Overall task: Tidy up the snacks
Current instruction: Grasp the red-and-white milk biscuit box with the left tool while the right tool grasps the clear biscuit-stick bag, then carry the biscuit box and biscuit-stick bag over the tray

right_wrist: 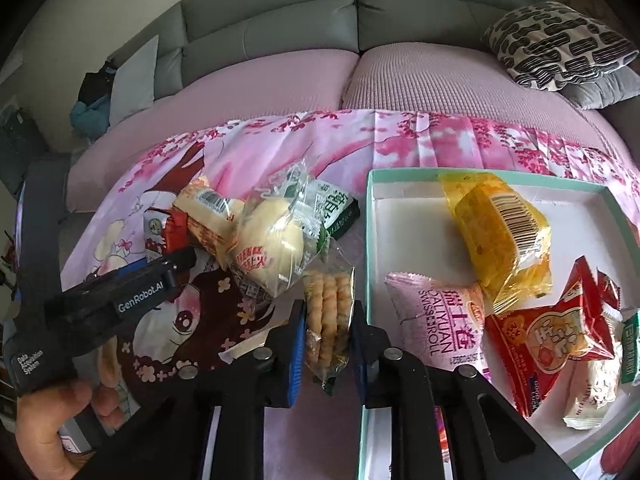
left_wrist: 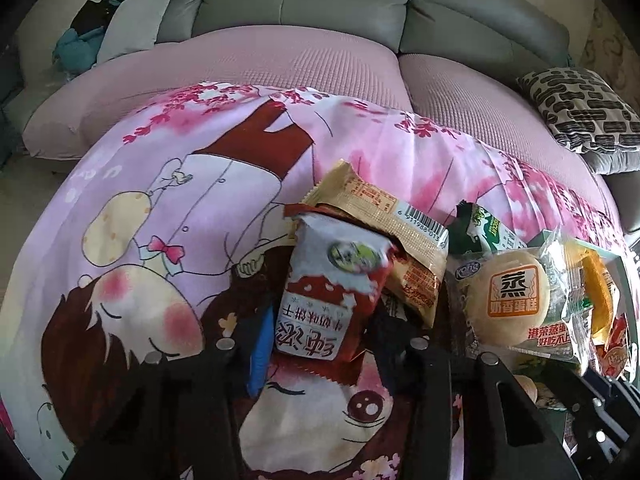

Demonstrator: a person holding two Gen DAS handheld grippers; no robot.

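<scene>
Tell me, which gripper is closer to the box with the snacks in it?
Right. The right gripper sits just beside the box, its fingers shut on a clear pack of twisted biscuits. The left gripper is farther off, holding a red-and-white packet beyond the pile.

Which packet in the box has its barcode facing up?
The yellow packet at the back of the box; the pink Swiss roll packet and red packet show no barcode.

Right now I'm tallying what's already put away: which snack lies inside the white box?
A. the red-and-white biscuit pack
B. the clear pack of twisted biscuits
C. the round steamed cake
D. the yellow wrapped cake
D: the yellow wrapped cake lies on the floor of the white box.
</scene>
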